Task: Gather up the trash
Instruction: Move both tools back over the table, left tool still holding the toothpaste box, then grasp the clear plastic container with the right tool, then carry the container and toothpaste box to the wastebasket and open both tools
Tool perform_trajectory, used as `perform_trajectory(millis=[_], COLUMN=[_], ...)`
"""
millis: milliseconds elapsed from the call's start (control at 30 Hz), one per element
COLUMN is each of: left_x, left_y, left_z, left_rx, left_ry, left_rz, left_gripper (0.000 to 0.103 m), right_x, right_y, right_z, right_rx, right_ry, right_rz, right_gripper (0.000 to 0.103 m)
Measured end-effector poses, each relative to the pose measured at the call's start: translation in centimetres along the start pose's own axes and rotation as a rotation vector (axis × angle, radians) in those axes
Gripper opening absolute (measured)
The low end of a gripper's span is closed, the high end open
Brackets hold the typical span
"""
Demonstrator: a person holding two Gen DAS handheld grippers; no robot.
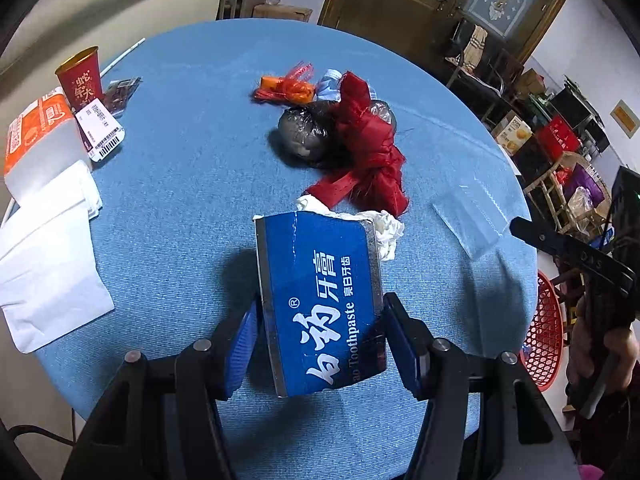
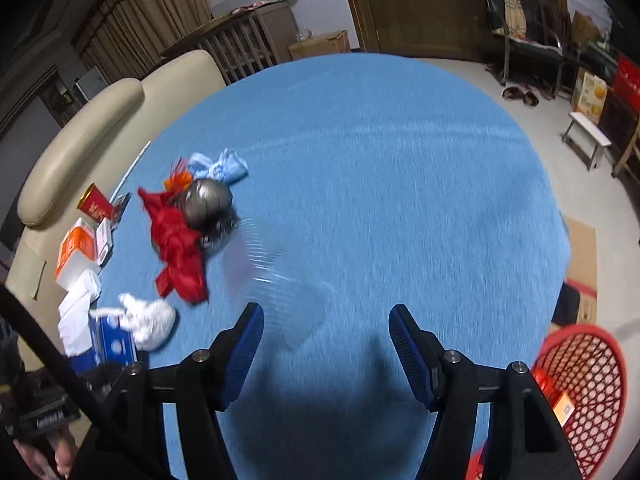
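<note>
left wrist: my left gripper [image 1: 320,340] has its jaws clamped on the toothpaste box [image 1: 320,300], long axis running straight out from the jaws, lifted over the bench [image 1: 180,200].
basket: red basket [image 1: 544,336] sits off to the right, below the bench edge.
right wrist: right gripper [image 2: 326,344] jaws apart, holding nothing, hovering over the bench, basically beside the basket [image 2: 584,392]. Rest of the trash is far left.

Both views are evenly lit from overhead, with cool indoor light on the blue table [image 1: 180,168]. A dark soft shadow lies near the right gripper [image 2: 326,344]. The right wrist view is motion-blurred throughout; the left is sharp. Fisheye bending curves the edges, corners black.
</note>
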State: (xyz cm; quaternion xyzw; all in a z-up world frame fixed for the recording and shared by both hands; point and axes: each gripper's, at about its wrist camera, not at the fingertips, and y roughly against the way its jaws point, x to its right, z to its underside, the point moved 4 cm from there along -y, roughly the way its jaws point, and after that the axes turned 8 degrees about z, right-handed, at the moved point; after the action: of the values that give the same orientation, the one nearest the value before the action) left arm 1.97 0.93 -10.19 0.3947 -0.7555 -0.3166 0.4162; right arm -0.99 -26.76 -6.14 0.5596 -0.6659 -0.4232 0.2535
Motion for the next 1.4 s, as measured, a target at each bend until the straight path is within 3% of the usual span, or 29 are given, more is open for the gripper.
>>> perform_trajectory(millis=[133,233,333,533,567,600,700,1100,1400], left_x=[0.2,0.2,0.4,1.5,1.6,1.9,2.7,8.5,15.1], left_y=[0.4,0.8,1.4,2.8,2.8,2.9,3.0,2.1,-0.1], left_z=[-0.1,-0.2,-0.4,-0.9,-0.9,-0.9,-1.0,-0.9,-0.2], left_rx=[0.015,0.026,0.042,0.065,0.065,0.066,0.061,0.030,-0.026], left_ry=[-0.013,-0.011,-0.020,-0.040,-0.044,-0.051,-0.066,-0.171,-0.296], left_rz=[0.000,0.001,0.003,0.004,0.004,0.005,0.010,0.040,0.092], left_gripper=[0.062,0.061,0.061,0.061,0.061,0.061,0.061,0.061,0.061], right_x=[-0.4,-0.8,-1.6,-3.0,-3.0,-3.1,-3.0,2.1,7.9], right_y=[0.9,0.9,0.3,-3.5,-3.8,-4.1,-3.9,2.5,5.4], right_z=[-0.2,-0.5,-0.9,-0.9,-0.7,-0.6,-0.4,1.5,4.6], right_rx=[0.036,0.057,0.050,-0.006,-0.012,-0.010,0.010,0.081,0.095], right_ry=[0.058,0.102,0.129,0.177,0.175,0.175,0.179,0.068,-0.028], right_rz=[-0.012,-0.012,-0.031,0.010,0.011,0.017,0.026,-0.052,-0.047], right_gripper=[0.069,0.076,0.076,0.076,0.069,0.053,0.053,0.053,0.053])
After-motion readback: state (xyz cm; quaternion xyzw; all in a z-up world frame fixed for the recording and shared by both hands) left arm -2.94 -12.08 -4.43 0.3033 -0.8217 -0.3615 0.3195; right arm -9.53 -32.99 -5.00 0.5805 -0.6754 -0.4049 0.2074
